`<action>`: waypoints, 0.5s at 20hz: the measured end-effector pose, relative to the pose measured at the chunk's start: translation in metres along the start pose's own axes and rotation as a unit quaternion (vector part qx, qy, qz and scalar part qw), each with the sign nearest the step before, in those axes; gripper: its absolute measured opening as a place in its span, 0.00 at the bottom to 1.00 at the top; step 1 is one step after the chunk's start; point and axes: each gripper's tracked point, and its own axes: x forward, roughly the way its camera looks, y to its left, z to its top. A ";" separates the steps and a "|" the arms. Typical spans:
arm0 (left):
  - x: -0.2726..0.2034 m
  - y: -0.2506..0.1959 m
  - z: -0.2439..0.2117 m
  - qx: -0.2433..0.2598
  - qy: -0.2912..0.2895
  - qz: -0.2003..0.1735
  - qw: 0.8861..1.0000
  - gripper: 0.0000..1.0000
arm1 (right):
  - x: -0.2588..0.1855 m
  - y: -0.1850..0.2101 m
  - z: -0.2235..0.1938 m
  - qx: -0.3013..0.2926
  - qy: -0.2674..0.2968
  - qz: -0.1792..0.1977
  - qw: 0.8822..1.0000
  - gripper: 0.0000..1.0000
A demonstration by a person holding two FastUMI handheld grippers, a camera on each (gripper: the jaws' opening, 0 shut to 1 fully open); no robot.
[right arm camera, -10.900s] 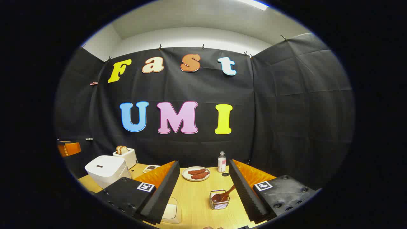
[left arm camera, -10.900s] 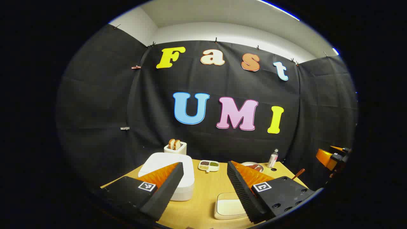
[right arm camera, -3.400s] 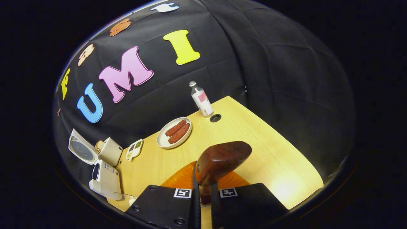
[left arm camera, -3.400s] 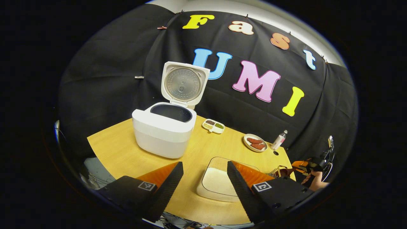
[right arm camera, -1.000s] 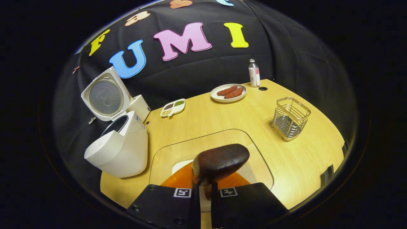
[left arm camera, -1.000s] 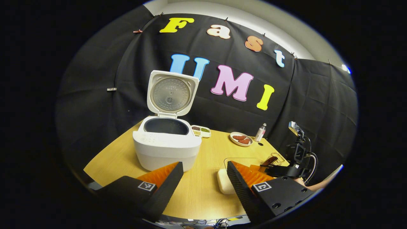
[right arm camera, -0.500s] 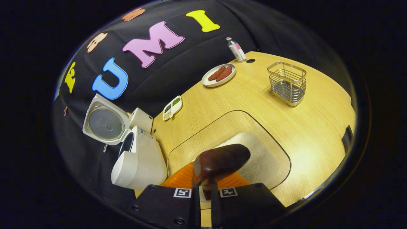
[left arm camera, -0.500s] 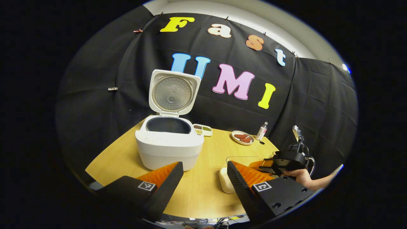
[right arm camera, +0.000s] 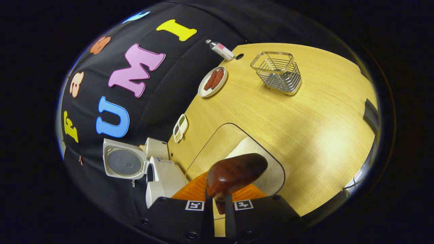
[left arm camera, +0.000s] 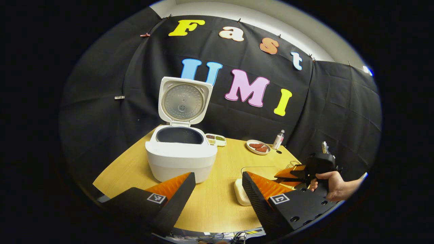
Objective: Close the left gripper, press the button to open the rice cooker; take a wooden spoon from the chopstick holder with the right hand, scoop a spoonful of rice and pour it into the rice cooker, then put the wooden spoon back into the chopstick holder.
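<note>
The white rice cooker (left arm camera: 181, 159) stands on the table with its lid (left arm camera: 183, 101) raised and the dark pot showing. My left gripper (left arm camera: 217, 193) hovers open in front of it, holding nothing. A clear rice container (left arm camera: 241, 194) sits just behind its right finger. A hand holds my right gripper (left arm camera: 295, 173) low over that container's far side. In the right gripper view my right gripper (right arm camera: 218, 203) is shut on the handle of the dark wooden spoon (right arm camera: 235, 174), whose bowl hangs over the rice container (right arm camera: 234, 128). The wire chopstick holder (right arm camera: 278, 71) stands beyond with nothing in it.
A plate of sausages (right arm camera: 212, 81), a small bottle (right arm camera: 220, 50) and a divided dish of beans (right arm camera: 179, 128) line the table's back edge. A white toaster (right arm camera: 156, 148) stands behind the cooker (right arm camera: 162, 176). The black cloth wall closes in the table.
My right gripper has rolled and tipped further with the spoon over the rice container, and sits lower and farther right in the left gripper view. My left gripper has barely moved.
</note>
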 end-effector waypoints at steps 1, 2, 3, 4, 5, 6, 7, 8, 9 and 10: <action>-0.001 -0.001 -0.002 -0.001 0.001 -0.001 1.000 0.95 | -0.003 0.005 0.003 0.013 -0.001 0.006 1.000 0.17; -0.003 -0.002 -0.004 -0.002 0.002 -0.002 1.000 0.95 | -0.006 0.010 0.007 0.023 -0.003 0.011 1.000 0.17; -0.004 -0.003 -0.005 -0.004 0.002 -0.003 1.000 0.95 | -0.009 0.015 0.011 0.026 -0.006 0.016 1.000 0.17; -0.004 -0.003 -0.006 -0.006 0.002 -0.003 1.000 0.95 | -0.011 0.020 0.014 0.027 -0.009 0.021 0.999 0.17; -0.005 -0.003 -0.007 -0.006 0.003 -0.003 1.000 0.95 | -0.012 0.026 0.017 0.028 -0.011 0.025 0.999 0.17; -0.006 -0.002 -0.009 -0.006 0.003 -0.002 1.000 0.95 | -0.015 0.032 0.021 0.033 -0.013 0.030 0.999 0.17; -0.008 -0.002 -0.010 -0.006 0.002 -0.001 1.000 0.95 | -0.016 0.037 0.023 0.040 -0.014 0.034 0.999 0.17; -0.009 -0.001 -0.010 -0.006 0.000 0.000 1.000 0.95 | -0.017 0.044 0.025 0.049 -0.014 0.040 0.998 0.17; -0.011 0.000 -0.009 -0.006 -0.002 0.001 1.000 0.95 | -0.019 0.050 0.024 0.054 -0.014 0.045 0.997 0.17; -0.012 0.003 -0.009 -0.007 -0.004 0.003 1.000 0.95 | -0.018 0.055 0.024 0.055 -0.013 0.048 0.997 0.17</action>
